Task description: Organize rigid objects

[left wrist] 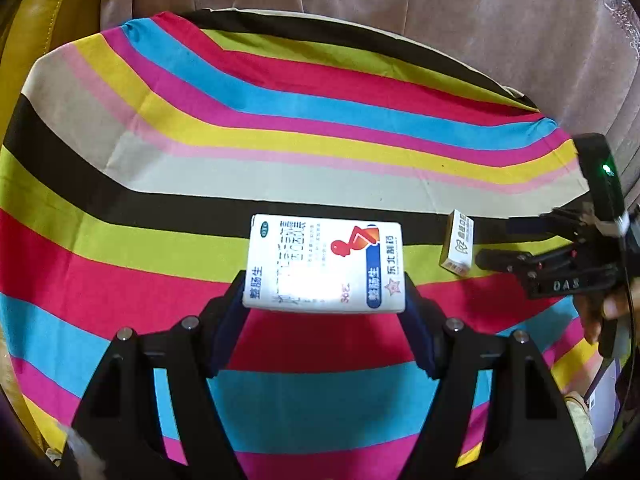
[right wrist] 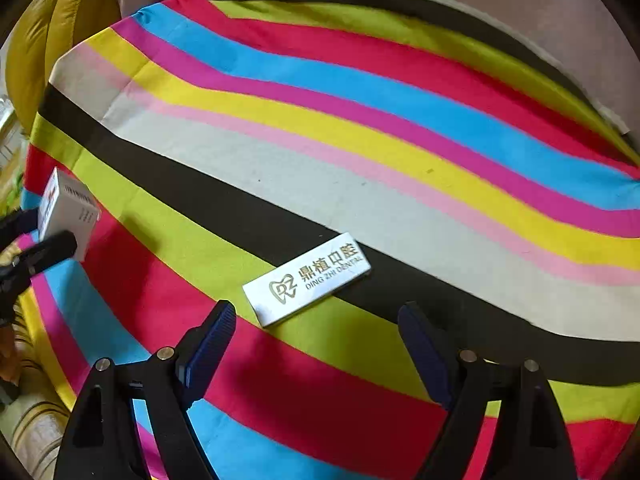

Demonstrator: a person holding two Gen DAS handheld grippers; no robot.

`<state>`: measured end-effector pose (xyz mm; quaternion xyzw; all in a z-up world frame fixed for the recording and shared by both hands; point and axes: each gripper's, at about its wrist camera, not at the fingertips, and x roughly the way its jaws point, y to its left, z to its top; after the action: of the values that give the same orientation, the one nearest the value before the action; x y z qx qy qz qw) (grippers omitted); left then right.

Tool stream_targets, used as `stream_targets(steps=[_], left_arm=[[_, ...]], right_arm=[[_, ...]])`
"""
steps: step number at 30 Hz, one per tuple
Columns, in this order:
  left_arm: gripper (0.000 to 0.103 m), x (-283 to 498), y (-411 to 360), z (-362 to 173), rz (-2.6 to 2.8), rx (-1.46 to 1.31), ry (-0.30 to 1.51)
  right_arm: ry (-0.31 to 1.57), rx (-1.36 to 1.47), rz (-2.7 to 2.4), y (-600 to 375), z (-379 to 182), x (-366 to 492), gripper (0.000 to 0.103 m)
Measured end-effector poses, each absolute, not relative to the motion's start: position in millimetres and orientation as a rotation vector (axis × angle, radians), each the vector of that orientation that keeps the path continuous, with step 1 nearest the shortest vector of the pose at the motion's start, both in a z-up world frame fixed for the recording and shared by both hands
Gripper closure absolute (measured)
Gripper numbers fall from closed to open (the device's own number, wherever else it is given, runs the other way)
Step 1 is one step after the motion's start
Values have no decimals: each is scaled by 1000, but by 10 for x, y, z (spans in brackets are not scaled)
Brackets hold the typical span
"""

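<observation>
My left gripper [left wrist: 324, 300] pinches the medicine box [left wrist: 326, 264].
Right gripper [right wrist: 316, 332], jaws spread, must next straddle the dental box [right wrist: 308, 278].

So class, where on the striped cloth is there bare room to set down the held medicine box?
The left hand-held gripper grips the medicine box. Free: the grey, pink, yellow and blue stripes of the striped cloth behind it. Crowded: the black-green band to the right, where the dental box lies before the open right hand-held gripper.
</observation>
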<state>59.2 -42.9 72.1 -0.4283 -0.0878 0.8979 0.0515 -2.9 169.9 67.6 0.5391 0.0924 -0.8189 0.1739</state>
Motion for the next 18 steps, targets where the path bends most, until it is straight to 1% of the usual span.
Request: stream_targets(steps=[2,6,7,11,13,15,17,18], left_arm=[[30,589,-406,716,2730,-1306,-260],[30,584,-384,700,2726,-1315,-245],[30,582,-384,693,2727,-1317,-246],[30,568,-426,653,2729,-1336,-327],[30,569,-442,616,2728,-1341,-349],[30,619,-431,565,2722,-1354,-327],[30,639,-448,582,2717,-1334,-343],[30,616,-458,609,2721,-1319,-352]], right_arm=[[286,1531,-2290,1682,627,-98,19],[431,1490,-2141,1525,537,-88,19],[440,1478,-2112,1518,520,-111,19],[510,1497,-2056,1538,438,-239,19],[519,1500,-2041,1530,424,-271,19],[531,1481,-2069,1538,437,-276,19],[501,1494,-2066,1556,428,-260,19],[516,1496,-2065,1550,425,-239,19]])
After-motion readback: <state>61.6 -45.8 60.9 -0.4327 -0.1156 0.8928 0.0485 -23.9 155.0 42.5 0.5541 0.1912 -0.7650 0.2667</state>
